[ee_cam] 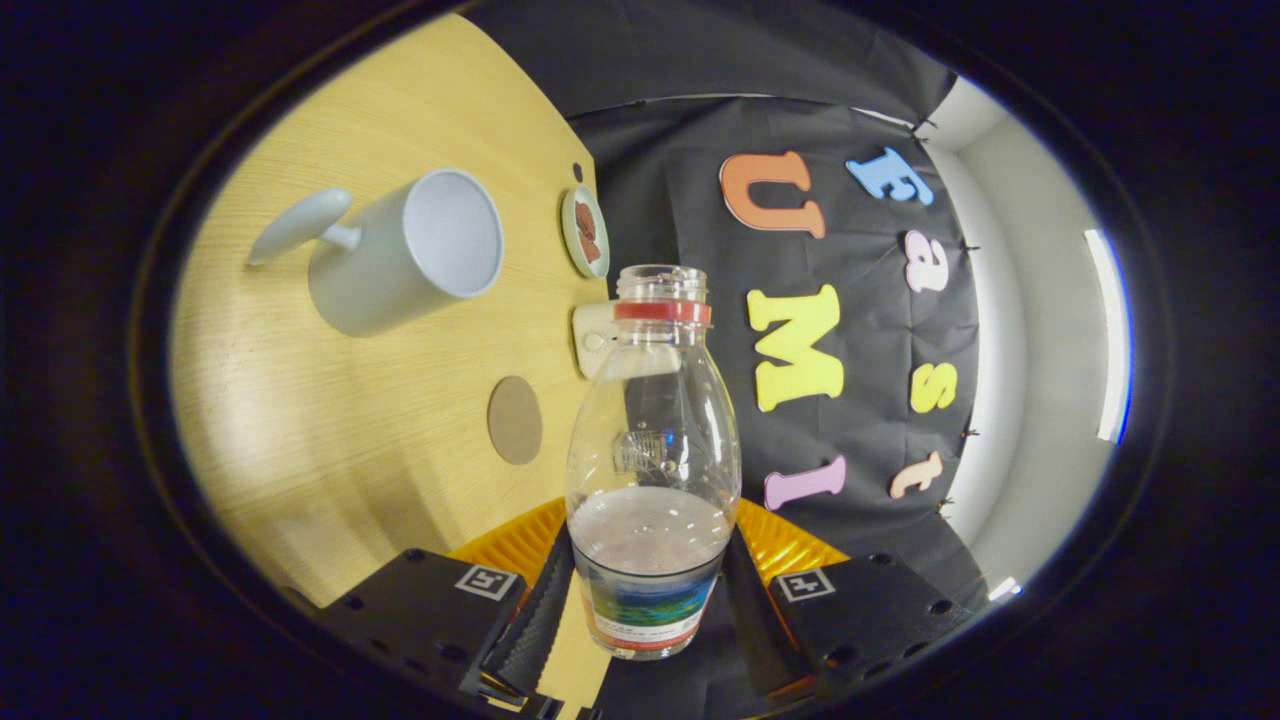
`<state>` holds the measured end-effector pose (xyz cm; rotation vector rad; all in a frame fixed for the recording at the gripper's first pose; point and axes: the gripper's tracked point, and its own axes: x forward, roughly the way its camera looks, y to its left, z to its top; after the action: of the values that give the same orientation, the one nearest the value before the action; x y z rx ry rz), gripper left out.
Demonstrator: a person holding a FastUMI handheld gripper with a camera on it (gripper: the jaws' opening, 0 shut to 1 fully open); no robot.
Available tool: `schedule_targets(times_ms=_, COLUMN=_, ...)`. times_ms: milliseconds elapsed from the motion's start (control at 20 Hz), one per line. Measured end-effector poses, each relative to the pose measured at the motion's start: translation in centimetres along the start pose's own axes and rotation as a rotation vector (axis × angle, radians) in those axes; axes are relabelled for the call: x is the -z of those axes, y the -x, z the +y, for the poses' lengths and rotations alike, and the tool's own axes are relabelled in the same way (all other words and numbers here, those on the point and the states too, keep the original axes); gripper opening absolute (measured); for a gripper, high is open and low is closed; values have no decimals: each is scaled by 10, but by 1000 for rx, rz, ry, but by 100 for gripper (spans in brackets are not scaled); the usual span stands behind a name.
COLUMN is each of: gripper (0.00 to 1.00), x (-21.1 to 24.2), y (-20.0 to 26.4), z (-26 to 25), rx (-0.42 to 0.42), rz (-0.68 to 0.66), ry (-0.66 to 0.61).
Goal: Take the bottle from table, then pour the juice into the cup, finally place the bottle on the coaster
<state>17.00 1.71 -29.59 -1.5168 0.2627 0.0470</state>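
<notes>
Gripper [648,600] clamped on bottle [652,470], both fingers pressing labelled lower body. Bottle clear, uncapped, red ring at neck, pale liquid filling only lower part. View tilted, wooden table [330,440] seen as slanted plane beyond fingers. White cup [405,250] on table, well apart from bottle, mouth open toward camera, handle on far side. Round brown coaster [515,420] on table between cup and bottle, bare. Small round dish [585,232] near table edge, holding something dark, possibly snack. Pale tag-like piece [593,340] behind bottle neck.
</notes>
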Motion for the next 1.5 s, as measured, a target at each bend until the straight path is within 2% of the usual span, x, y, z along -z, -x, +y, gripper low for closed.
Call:
schedule_targets(times_ms=450, gripper=79, x=-10, y=5, z=2, rx=13, rz=-1, ry=143)
schedule_targets(times_ms=1000, gripper=79, x=-7, y=6, z=3, rx=-33, rz=36, ry=220)
schedule_targets(times_ms=1200, gripper=79, x=-8, y=7, z=-1, rx=-23, rz=34, ry=263)
schedule_targets(times_ms=1500, gripper=79, x=-6, y=10, z=2, rx=-51, rz=54, ry=266)
